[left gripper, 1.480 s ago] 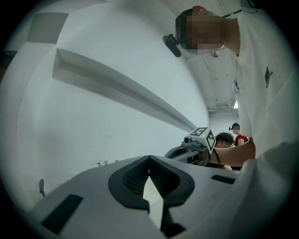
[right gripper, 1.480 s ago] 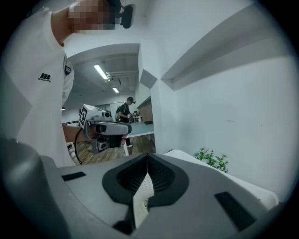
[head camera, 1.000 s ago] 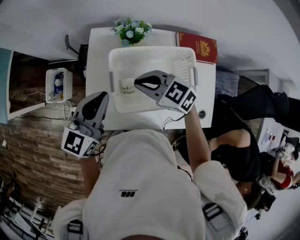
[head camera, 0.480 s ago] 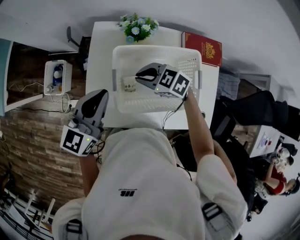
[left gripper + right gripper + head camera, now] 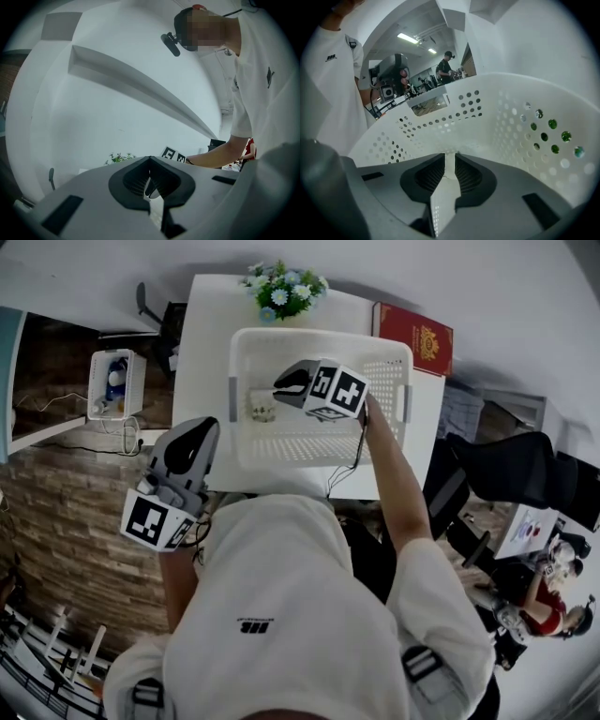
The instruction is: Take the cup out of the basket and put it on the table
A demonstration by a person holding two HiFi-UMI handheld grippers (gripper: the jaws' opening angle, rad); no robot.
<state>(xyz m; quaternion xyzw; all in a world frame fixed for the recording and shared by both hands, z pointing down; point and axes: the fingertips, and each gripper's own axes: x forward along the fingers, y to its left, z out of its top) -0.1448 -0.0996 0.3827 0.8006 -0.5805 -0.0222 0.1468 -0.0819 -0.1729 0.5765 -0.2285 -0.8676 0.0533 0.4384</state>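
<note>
Reach into white perforated plastic basket [image 5: 319,335] on white table [image 5: 211,324].
Right gripper [image 5: 281,390] jaws have just been opening, nothing between them; small pale cup [image 5: 261,408] sits just beside them in the basket; left gripper [image 5: 199,427] is closed, empty.

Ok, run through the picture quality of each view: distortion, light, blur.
Head view: strong fisheye bows the table edges, corners darken, everything reasonably sharp. Left gripper view: black round vignette, flat even light on the wall, a mosaic patch over a face. Right gripper view: the basket wall curves with the lens, ceiling lights glare, the background is soft.
</note>
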